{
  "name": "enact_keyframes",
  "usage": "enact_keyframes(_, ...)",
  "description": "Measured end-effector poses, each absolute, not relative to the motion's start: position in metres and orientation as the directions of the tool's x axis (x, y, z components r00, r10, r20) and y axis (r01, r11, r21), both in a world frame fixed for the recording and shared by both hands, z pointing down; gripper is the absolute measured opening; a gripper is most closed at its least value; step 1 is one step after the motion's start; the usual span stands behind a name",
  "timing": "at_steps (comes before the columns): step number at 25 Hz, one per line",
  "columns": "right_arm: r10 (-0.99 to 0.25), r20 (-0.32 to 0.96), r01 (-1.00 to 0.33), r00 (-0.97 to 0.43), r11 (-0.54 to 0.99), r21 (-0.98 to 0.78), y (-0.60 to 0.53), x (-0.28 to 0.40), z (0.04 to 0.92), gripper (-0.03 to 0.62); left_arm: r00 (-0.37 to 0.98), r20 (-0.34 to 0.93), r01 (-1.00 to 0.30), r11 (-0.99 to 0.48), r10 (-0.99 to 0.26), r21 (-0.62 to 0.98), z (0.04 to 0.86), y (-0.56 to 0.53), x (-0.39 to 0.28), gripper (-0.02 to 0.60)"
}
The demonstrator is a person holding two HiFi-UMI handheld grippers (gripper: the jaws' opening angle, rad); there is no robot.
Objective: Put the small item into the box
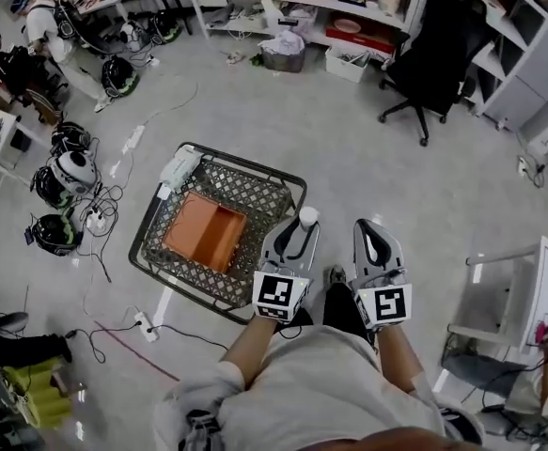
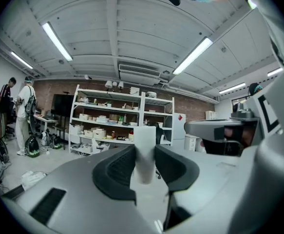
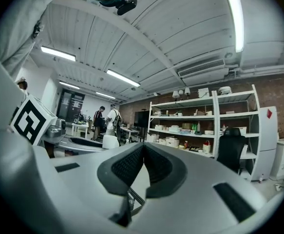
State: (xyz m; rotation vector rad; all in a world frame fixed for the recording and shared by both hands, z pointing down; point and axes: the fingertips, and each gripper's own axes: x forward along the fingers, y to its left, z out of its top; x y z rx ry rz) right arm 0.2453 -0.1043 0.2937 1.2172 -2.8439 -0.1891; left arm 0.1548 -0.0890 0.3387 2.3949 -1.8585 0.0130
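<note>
A small white cylinder (image 1: 308,217) is pinched between the pads of my left gripper (image 1: 302,227), just beyond the near right corner of a black wire basket (image 1: 275,184) on the floor. An open orange box (image 1: 205,232) sits inside that basket, left of the gripper. In the left gripper view the white cylinder (image 2: 144,134) stands upright in the left gripper (image 2: 144,155), both pads pressed against it. My right gripper (image 1: 368,225) hangs beside the left one, over bare floor. The right gripper view shows the right gripper (image 3: 143,151) with its pads meeting and nothing between them.
A white device (image 1: 179,168) lies on the basket's far left corner. Helmets (image 1: 65,171) and cables crowd the floor at left. A black office chair (image 1: 435,47) and shelves (image 1: 302,7) stand at the back. A white table (image 1: 537,294) is at right. People stand far left.
</note>
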Motion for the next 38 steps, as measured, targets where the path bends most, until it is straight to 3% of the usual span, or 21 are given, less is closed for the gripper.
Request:
enact_keyframes(5, -0.598, -0.004, -0.595, -0.801, 0.797, 0.107, -0.137, 0.192, 0.303, 0.003, 0.078, 0.103, -0.995, -0.072, -0.992, 0.066, 0.345, -0.1, 0.101, 0.129)
enact_keyframes(12, -0.294, -0.027, -0.296, -0.955, 0.949, 0.106, -0.167, 0.128, 0.306, 0.003, -0.225, 0.106, -0.973, 0.229, -0.969, 0.026, 0.347, -0.104, 0.057, 0.129)
enact_keyframes(22, 0.082, -0.029, 0.081, -0.996, 0.996, 0.04, -0.163, 0.076, 0.321, 0.003, -0.542, 0.151, -0.836, 0.549, -0.827, 0.011, 0.356, -0.074, 0.039, 0.129)
enact_keyframes(29, 0.243, -0.006, 0.242, -0.97, 0.969, 0.056, -0.108, 0.039, 0.321, 0.003, -0.65, 0.165, -0.749, 0.662, -0.742, 0.025, 0.356, -0.017, 0.014, 0.129)
enact_keyframes(38, 0.292, 0.078, 0.298, -0.953, 0.951, 0.079, -0.071, 0.01, 0.333, 0.003, -0.682, 0.16, -0.712, 0.698, -0.714, 0.076, 0.368, 0.017, -0.016, 0.129)
